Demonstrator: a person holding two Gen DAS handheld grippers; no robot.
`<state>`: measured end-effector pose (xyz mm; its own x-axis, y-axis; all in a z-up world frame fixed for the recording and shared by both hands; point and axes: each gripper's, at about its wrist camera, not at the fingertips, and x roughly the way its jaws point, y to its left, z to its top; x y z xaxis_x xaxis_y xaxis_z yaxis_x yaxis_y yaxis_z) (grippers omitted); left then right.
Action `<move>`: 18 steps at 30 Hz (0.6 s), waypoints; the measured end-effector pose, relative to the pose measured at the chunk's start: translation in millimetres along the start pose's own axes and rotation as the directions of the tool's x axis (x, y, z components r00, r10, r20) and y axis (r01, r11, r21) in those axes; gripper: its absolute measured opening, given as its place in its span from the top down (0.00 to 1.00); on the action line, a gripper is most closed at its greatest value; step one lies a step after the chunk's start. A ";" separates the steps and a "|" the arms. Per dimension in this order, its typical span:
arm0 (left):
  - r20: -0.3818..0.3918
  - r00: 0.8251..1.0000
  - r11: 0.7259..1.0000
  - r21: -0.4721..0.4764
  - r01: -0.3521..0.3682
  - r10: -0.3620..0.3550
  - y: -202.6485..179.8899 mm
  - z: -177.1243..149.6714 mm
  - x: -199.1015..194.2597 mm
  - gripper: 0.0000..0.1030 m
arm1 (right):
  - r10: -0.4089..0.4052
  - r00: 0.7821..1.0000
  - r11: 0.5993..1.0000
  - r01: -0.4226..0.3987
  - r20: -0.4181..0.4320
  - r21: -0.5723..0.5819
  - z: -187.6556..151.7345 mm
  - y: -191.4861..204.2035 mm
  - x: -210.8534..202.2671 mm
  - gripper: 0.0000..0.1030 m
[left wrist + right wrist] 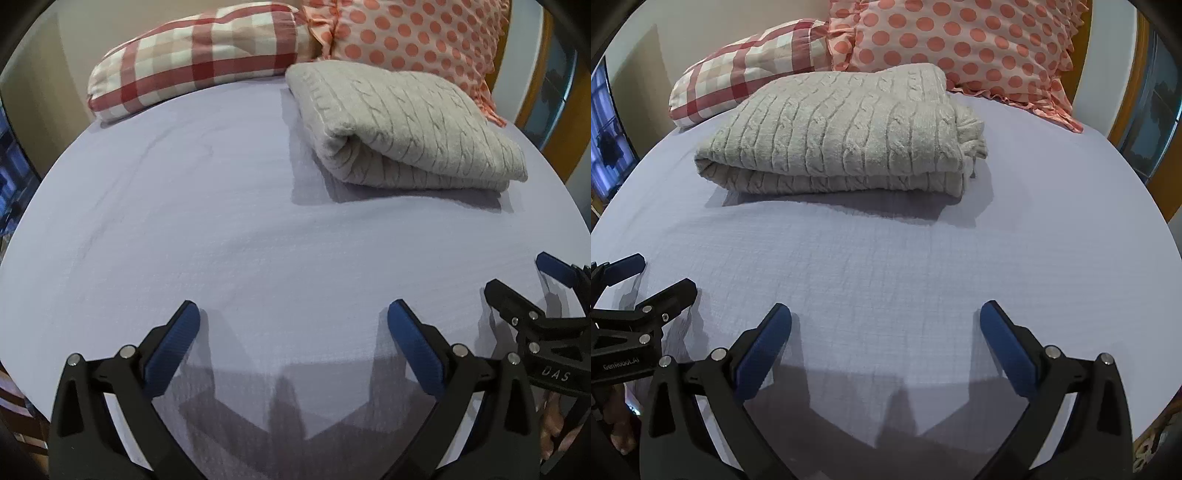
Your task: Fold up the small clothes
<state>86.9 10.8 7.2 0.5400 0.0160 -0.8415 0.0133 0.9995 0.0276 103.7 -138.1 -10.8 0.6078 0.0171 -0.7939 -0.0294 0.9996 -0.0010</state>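
The folded grey cable-knit sweater (834, 136) is lying at the far side of the lilac bedsheet (886, 266), just before the checked pillow (746, 62) and dotted pillow (967, 40). The left gripper (293, 332) and right gripper (885, 332) are hovering near, side by side, jaws spread, holding nothing.

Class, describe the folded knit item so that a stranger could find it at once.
Start at the lavender bed sheet. Towards its far end, before the checked pillow and dotted pillow, lies a folded sweater. Unlike them, it is plain grey-beige cable knit.
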 end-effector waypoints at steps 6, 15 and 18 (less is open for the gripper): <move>-0.006 1.000 1.000 -0.011 -0.007 0.007 0.2 1.0 0.1 0.02 | 0.002 1.000 1.000 -0.002 -0.006 -0.001 1.2 -0.7 0.5 0.01; -0.001 1.000 1.000 -0.010 -0.005 0.005 1.4 0.0 -0.4 0.02 | 0.001 1.000 1.000 -0.001 -0.006 0.000 0.9 0.0 0.4 0.01; -0.001 1.000 1.000 -0.010 -0.005 0.005 1.9 0.2 -0.3 0.02 | 0.001 1.000 1.000 -0.001 -0.006 0.000 0.9 -0.3 0.4 0.01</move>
<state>86.9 12.7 7.6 0.5395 0.0208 -0.8417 0.0023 0.9997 0.0262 104.7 -138.3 -10.5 0.6029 0.0183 -0.7976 -0.0303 0.9995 0.0000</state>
